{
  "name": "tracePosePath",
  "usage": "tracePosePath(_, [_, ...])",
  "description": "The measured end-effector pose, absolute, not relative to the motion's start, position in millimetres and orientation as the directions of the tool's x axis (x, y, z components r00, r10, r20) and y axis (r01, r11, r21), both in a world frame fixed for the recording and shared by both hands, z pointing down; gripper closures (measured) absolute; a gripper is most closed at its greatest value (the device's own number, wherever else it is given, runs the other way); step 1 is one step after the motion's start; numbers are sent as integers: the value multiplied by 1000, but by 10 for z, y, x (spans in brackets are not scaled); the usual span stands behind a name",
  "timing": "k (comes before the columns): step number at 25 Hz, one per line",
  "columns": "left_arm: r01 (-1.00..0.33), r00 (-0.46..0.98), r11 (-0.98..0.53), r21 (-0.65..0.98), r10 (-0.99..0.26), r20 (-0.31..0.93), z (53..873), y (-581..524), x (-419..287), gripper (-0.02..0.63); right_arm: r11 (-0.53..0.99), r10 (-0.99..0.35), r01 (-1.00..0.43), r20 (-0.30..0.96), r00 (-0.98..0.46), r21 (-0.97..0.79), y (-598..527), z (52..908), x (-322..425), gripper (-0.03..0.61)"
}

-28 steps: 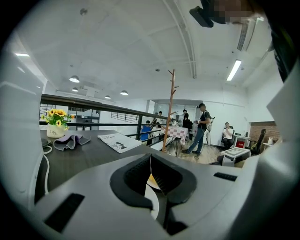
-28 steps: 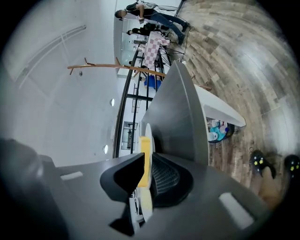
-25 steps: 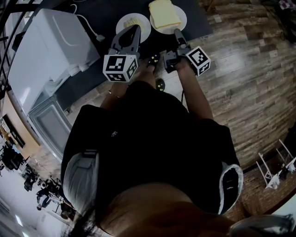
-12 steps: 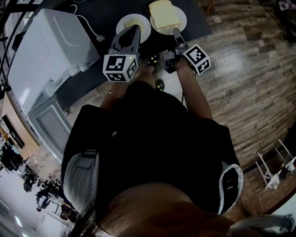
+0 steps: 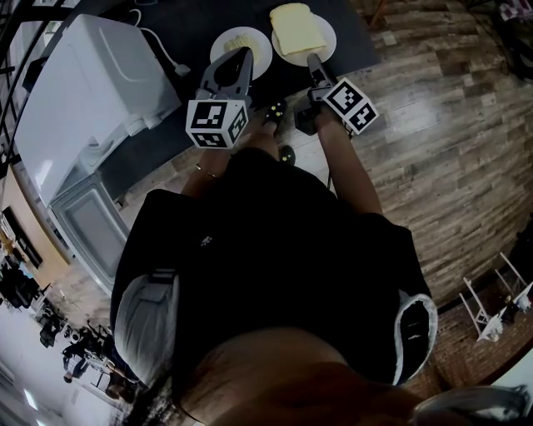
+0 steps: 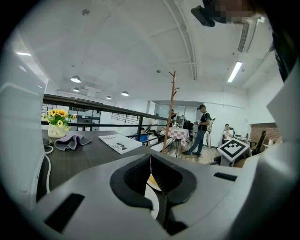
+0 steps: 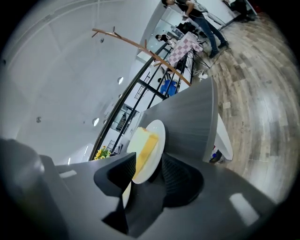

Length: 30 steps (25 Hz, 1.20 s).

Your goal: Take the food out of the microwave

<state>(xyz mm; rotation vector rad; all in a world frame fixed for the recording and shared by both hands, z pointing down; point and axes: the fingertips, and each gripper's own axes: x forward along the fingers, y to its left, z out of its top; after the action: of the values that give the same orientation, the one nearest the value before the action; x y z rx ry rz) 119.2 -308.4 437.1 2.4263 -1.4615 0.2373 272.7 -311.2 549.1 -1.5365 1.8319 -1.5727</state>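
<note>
Head view: plate (image 5: 331,35) between opening jaws

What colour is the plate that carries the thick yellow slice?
White. The plate shows best in the head view.

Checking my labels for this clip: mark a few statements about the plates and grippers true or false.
1. A first plate and a second plate sit on the dark table. True.
2. The left gripper has its fingers wide apart. False: they are closed together, with nothing between them.
3. The right gripper clamps the second plate. False: its fingers have just been opening and stand apart, the rim between them.
4. The second plate carries a yellow slice. True.
</note>
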Motion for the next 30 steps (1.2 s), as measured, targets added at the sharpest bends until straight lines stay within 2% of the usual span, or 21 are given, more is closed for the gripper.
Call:
tracePosePath(4, [-885, 466, -436, 165, -836, 290, 4365, -3074, 1177, 607, -93, -814, -632, 424, -397, -769, -3115, 5467, 2714, 440])
tracePosePath(14, [-886, 464, -435, 164, -837, 291, 4374, -3066, 1170, 607, 21, -772, -783, 487, -408, -621, -3085, 5511, 2657, 430])
tracePosePath(23, [-882, 472, -444, 160, -833, 288, 4366, -3064, 1198, 607, 80, -725, -867, 568, -389, -491, -3038, 5608, 2690, 423])
tracePosePath(30, [-876, 481, -456, 155, -830, 280, 4329, -3037, 1238, 607, 104, -747, -883, 551, -373, -457, -3046, 5495, 2742, 423])
